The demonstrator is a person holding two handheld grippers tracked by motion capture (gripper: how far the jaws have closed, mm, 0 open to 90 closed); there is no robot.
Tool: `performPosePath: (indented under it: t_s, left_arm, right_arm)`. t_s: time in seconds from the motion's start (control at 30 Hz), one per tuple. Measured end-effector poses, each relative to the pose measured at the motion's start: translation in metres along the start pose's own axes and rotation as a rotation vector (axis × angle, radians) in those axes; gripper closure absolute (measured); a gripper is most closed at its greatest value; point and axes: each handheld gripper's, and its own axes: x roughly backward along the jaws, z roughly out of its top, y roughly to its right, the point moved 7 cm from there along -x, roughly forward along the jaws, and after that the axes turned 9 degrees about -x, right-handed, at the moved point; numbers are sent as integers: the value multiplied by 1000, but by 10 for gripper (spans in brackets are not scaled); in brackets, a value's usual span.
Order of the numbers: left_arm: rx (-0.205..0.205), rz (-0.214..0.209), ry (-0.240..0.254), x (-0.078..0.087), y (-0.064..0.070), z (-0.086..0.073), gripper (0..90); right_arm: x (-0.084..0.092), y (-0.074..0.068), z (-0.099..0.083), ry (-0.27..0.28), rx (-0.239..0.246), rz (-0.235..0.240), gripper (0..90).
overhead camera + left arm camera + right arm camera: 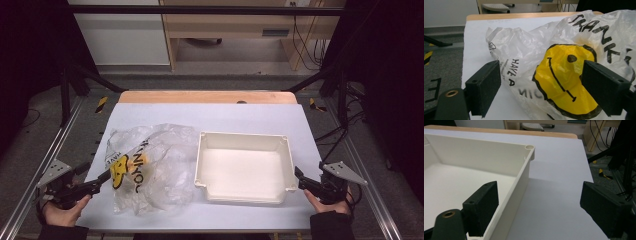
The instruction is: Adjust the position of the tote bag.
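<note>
A crumpled clear plastic bag (150, 165) with a yellow smiley face and black lettering lies left of centre on the white sheet. A shallow white plastic tray (245, 167) sits to its right and holds nothing. My left gripper (100, 180) is at the bag's near left edge, jaws wide apart. In the left gripper view the bag (564, 75) bulges between the pads, which do not press on it. My right gripper (302, 180) stands open at the tray's right wall; in the right gripper view that tray wall (520, 182) runs between the jaws, untouched.
The white sheet (250, 120) covers a wooden table whose far edge (207, 96) shows beyond it. Metal frame rails run along both sides. Cables hang at the right, and a desk stands behind the table.
</note>
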Motion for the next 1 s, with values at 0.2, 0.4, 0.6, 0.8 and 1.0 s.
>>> performPosePath:
  t_s: [0.2, 0.4, 0.6, 0.8, 1.0]
  left_arm:
    - [-10, -1, 9, -2, 6, 5, 156]
    - [-12, -9, 39, 0, 13, 14, 160]
    - [-35, -17, 48, -2, 22, 22, 167]
    - [-62, -31, 49, -5, 32, 31, 169]
    - [-85, -59, 56, -7, 48, 42, 180]
  right_arm:
    - [0, -2, -1, -6, 4, 5, 160]
    - [-1, -5, -1, -10, -2, 5, 154]
    - [-2, -7, -3, -21, 7, 8, 155]
    - [-2, -10, -2, -23, 9, 7, 163]
    - [0, -16, -1, -22, 8, 21, 166]
